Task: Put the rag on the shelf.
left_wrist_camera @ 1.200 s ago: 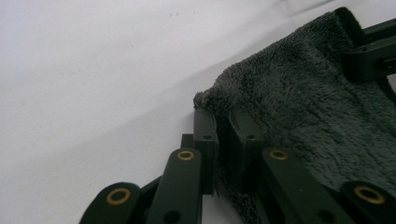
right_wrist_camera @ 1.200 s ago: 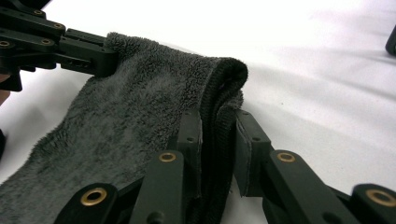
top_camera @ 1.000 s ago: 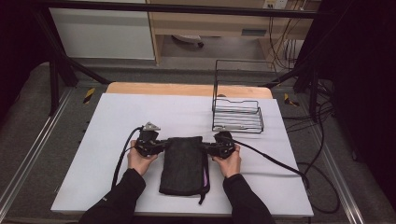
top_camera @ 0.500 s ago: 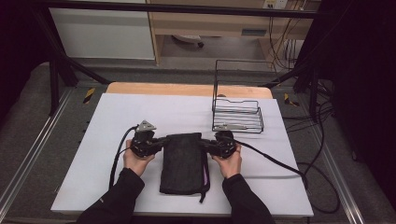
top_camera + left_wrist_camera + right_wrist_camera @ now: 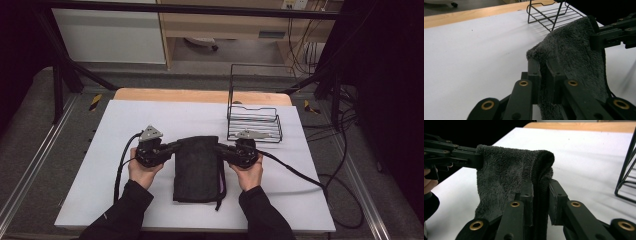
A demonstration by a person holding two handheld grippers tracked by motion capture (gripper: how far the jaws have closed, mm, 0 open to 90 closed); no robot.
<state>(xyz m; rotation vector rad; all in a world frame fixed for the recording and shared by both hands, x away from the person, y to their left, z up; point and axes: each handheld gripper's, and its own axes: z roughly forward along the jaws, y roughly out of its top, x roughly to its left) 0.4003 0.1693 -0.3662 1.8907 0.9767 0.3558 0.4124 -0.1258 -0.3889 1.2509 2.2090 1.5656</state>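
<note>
- The towel (image 5: 197, 167) lies on the worktop (image 5: 100, 190) near its front edge, about midway between the left and right edges.
- The left gripper (image 5: 170, 147) is at the towel's far left corner, the right gripper (image 5: 222, 150) at its far right corner.
- The wire rack (image 5: 254, 127) stands toward the back right corner, just behind the right gripper.

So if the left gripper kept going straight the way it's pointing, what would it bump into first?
The left gripper is already clamped on the dark towel, so it would push into that. Past the towel, it points across at the right gripper, holding the opposite edge; that probably comes next, though depth is hard to judge.
</note>
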